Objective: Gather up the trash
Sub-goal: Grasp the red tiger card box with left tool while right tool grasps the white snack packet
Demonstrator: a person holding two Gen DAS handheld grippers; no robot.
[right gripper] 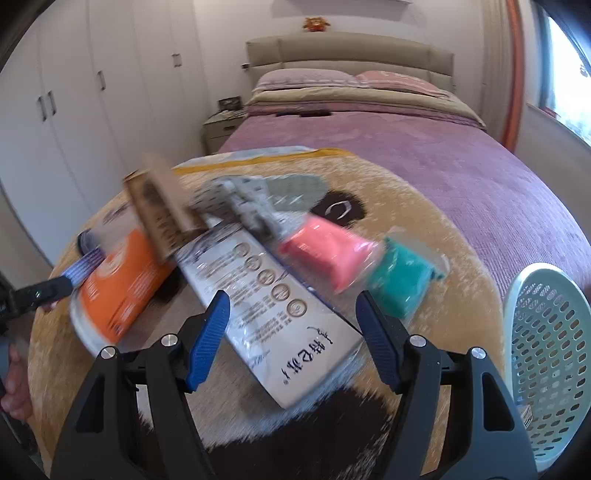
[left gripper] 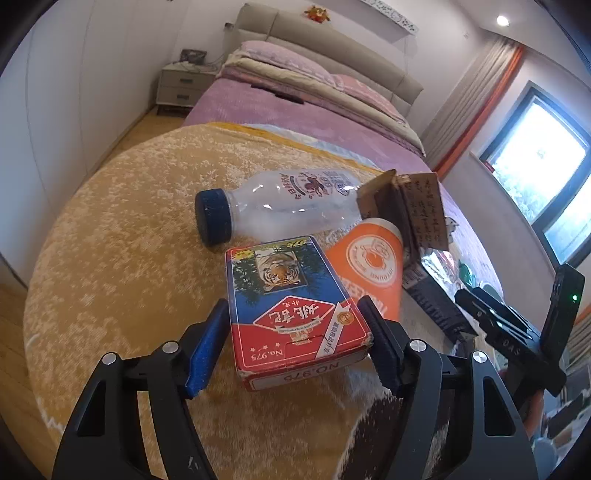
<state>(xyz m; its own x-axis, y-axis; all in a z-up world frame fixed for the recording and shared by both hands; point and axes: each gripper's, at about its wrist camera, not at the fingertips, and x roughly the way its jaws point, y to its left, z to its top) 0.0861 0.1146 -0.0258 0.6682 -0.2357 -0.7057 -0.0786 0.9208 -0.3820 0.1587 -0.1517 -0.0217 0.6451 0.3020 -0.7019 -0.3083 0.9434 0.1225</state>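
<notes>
Daylight floods in from the window (left gripper: pixel 537 173) on the right, blown out to white, and a ceiling spotlight (left gripper: pixel 502 20) adds a small bright dot. The room is evenly bright, with soft shadows only. The clear plastic bottle (left gripper: pixel 280 203) carries pale glare along its side. The left wrist view is sharp; the right wrist view smears the orange pouch (right gripper: pixel 122 291), the pink packet (right gripper: pixel 325 251) and the cardboard piece (right gripper: pixel 162 206) with motion blur. Both views bulge like a fishbowl, with dark rounded corners and the wardrobe (right gripper: pixel 66 122) lines bending.
</notes>
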